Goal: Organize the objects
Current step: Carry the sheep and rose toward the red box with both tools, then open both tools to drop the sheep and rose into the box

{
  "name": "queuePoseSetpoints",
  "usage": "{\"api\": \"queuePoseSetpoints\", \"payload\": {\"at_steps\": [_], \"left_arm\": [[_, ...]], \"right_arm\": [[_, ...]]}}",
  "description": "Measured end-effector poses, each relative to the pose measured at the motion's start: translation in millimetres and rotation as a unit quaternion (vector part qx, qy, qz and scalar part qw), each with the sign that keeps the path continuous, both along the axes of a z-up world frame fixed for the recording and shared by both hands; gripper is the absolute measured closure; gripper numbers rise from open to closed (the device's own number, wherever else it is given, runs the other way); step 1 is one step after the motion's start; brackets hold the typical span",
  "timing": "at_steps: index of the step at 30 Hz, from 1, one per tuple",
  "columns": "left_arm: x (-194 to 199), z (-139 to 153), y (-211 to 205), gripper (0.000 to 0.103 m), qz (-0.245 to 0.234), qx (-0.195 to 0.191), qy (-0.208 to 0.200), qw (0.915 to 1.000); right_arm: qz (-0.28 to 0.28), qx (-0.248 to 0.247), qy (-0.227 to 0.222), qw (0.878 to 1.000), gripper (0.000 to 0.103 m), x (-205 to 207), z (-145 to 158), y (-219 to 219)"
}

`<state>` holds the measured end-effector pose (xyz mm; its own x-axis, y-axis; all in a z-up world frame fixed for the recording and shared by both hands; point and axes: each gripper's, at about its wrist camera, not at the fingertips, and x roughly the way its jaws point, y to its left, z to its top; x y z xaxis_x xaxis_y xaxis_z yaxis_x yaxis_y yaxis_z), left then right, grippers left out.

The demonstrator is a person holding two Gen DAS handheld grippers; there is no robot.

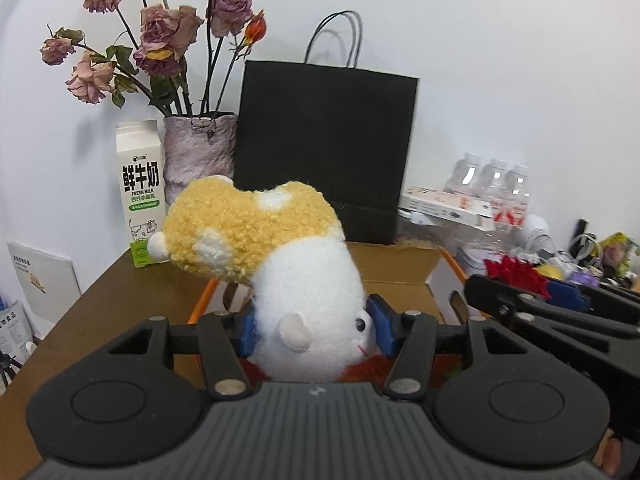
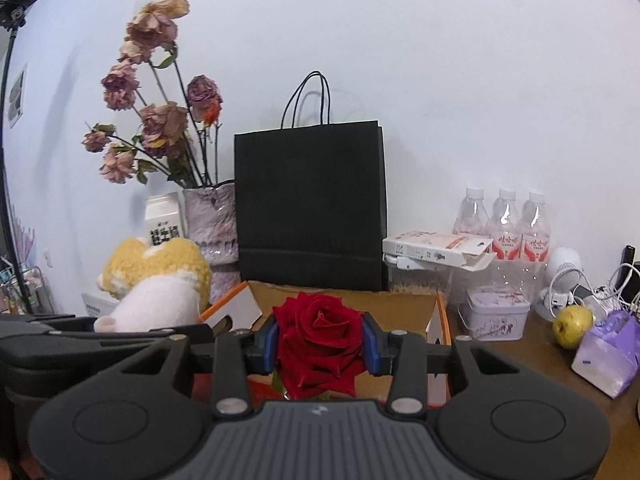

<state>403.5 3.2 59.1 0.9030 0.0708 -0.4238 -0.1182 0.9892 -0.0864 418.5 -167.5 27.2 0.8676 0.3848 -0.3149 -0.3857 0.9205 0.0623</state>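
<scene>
My left gripper (image 1: 314, 330) is shut on a white and yellow plush toy (image 1: 280, 264), held upside down over an open cardboard box (image 1: 396, 268). My right gripper (image 2: 320, 342) is shut on a red rose (image 2: 320, 336), held over the same box (image 2: 400, 304). The plush toy also shows at the left of the right wrist view (image 2: 156, 280). The right gripper with the rose (image 1: 516, 274) shows at the right of the left wrist view.
A black paper bag (image 2: 310, 204), a vase of dried roses (image 1: 198, 152) and a milk carton (image 1: 140, 192) stand behind the box. Water bottles (image 2: 506, 220), a flat white box (image 2: 436, 250), a tin (image 2: 494, 316), a yellow-green apple (image 2: 572, 326) and a purple packet (image 2: 608, 354) lie right.
</scene>
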Motion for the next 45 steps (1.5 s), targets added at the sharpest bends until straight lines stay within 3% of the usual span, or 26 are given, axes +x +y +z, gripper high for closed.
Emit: {"api": "queuePoseSetpoints", "payload": {"at_steps": [13,28,30,31,32,34,37,45], "left_arm": [[84.3,-14.1,20.2,0.047,0.033,0.021,0.071,0.9967],[142.2,-42.8,26.0,0.045,0.034,0.026,0.122,0.9915],[145.7,-43.1,26.1,0.042,0.035,0.03,0.12,0.9917],[147.3,-43.2,26.5,0.037,0.037,0.031,0.117,0.992],[149.0,-43.1,26.8,0.031,0.038,0.032,0.114,0.9922],[151.6,-41.7,27.3,0.003,0.04,0.039,0.108,0.9926],[152.1,-37.5,28.6,0.0,0.049,0.046,0.091,0.9935],[148.7,-36.4,33.9,0.0,0.044,0.035,0.096,0.9938]], "right_arm": [[-0.014,-0.032,0.032,0.999,0.064,79.4,-13.9,25.1],[-0.023,-0.082,0.119,0.989,0.062,150.9,-51.2,40.9],[-0.027,-0.083,0.124,0.988,0.058,154.4,-53.8,41.2],[-0.029,-0.083,0.126,0.988,0.047,155.6,-55.1,40.9],[-0.028,-0.083,0.128,0.988,0.028,156.7,-56.2,40.7],[-0.022,-0.086,0.131,0.987,0.007,157.1,-58.3,40.7],[-0.016,-0.089,0.128,0.988,0.005,153.5,-58.6,41.2],[-0.015,-0.083,0.138,0.987,0.004,150.6,-53.9,40.8]]}}
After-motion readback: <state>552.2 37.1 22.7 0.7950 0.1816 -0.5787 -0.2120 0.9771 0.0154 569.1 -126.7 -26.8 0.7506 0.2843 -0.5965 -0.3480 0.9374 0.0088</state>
